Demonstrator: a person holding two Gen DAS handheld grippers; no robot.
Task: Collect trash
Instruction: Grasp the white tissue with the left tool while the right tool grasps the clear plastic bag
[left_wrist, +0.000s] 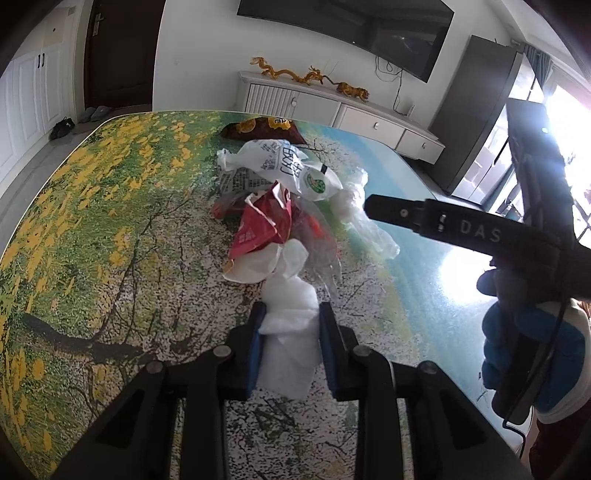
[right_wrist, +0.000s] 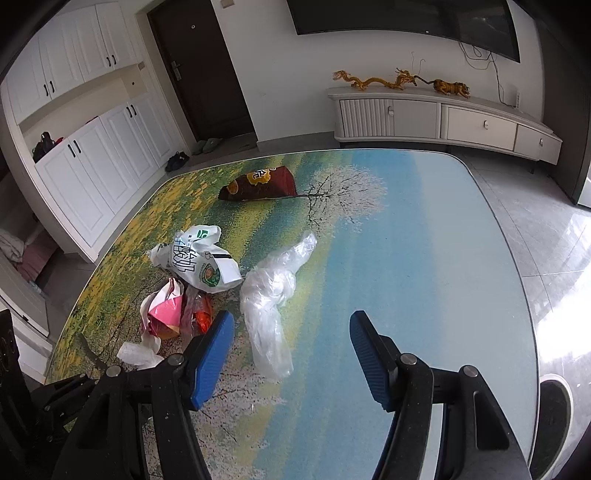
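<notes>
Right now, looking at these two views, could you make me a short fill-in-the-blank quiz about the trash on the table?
1. The left gripper is closed on a crumpled ____ tissue.
2. The right gripper has its jaws ____ and holds nothing.
3. The brown chip bag lies ____ from the grippers of all the trash.
4. The clear bag lies on the ____.

Missing words: white; open; farthest; table

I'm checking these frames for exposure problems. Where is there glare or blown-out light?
Left wrist view: the window at right is blown out, and a bright patch glares off the table. Right wrist view: evenly lit, only mild sheen on the floor tiles.
</notes>
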